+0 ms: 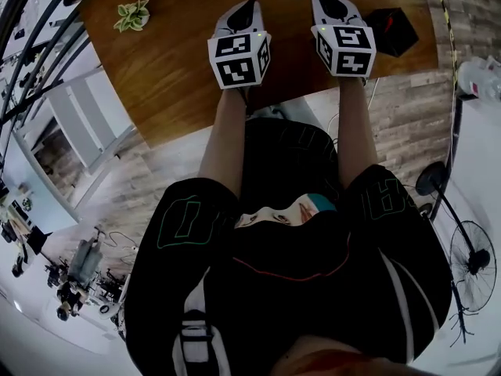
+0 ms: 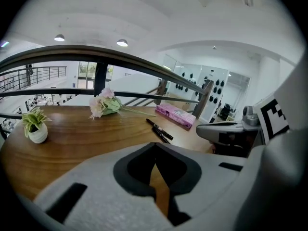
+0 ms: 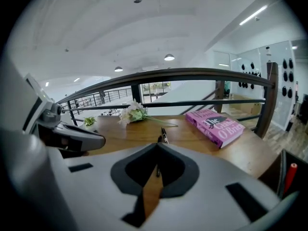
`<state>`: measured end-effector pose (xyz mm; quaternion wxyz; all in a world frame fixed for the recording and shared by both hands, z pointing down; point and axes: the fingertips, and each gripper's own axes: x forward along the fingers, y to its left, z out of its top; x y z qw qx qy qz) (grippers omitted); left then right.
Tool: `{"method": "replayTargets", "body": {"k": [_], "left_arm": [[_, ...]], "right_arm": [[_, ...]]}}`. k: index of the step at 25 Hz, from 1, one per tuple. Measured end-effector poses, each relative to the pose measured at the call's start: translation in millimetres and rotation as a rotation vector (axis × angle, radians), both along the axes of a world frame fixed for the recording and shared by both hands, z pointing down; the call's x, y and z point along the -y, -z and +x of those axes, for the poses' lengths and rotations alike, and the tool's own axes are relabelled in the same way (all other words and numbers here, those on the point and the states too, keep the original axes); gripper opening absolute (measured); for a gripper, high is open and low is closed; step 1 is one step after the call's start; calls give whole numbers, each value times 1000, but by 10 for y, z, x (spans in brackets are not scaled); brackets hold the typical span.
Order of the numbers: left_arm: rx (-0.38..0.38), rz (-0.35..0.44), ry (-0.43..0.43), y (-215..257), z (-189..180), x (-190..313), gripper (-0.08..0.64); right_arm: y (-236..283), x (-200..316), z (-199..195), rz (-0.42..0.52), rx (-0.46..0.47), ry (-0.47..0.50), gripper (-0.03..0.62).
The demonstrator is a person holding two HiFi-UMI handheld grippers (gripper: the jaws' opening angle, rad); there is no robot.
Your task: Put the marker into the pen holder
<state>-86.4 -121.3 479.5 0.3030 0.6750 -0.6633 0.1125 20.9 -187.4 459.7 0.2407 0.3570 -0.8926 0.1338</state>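
nothing's picked up yet, so i'd call this the very start, the reach for the marker. two slim black markers point(image 2: 159, 129) lie side by side on the brown wooden worktop point(image 2: 86, 143), well ahead of both grippers and near a pink paperback book point(image 3: 215, 126). the black boxy pen holder point(image 1: 394, 30) sits at the worktop's right edge, near the right gripper point(image 3: 157, 150). it and the left gripper point(image 2: 155, 150) hover side by side over the near edge, jaws closed at the tips, empty. next move, i'd guess: open one pair, then forward and down onto a marker.
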Motion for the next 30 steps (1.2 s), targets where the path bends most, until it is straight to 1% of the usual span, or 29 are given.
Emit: {"method": "replayTargets", "body": {"k": [7, 10, 13, 16, 24, 30], "left_arm": [[-29, -10, 33, -72, -185, 161, 8], [-39, -9, 64, -92, -321, 215, 8], [-41, -7, 92, -102, -436, 250, 8], [-46, -7, 101, -128, -486, 293, 8], [-71, -9, 124, -215, -540, 386, 8], [-99, 1, 160, -264, -622, 456, 8]], "right_arm": [[-93, 229, -263, -28, -46, 66, 17], [-162, 333, -378, -39, -79, 101, 25], [-218, 438, -479, -46, -122, 143, 31], [-306, 532, -582, -71, -168, 180, 51], [-481, 769, -750, -100, -290, 224, 63], [-640, 811, -831, -154, -382, 279, 81]]}}
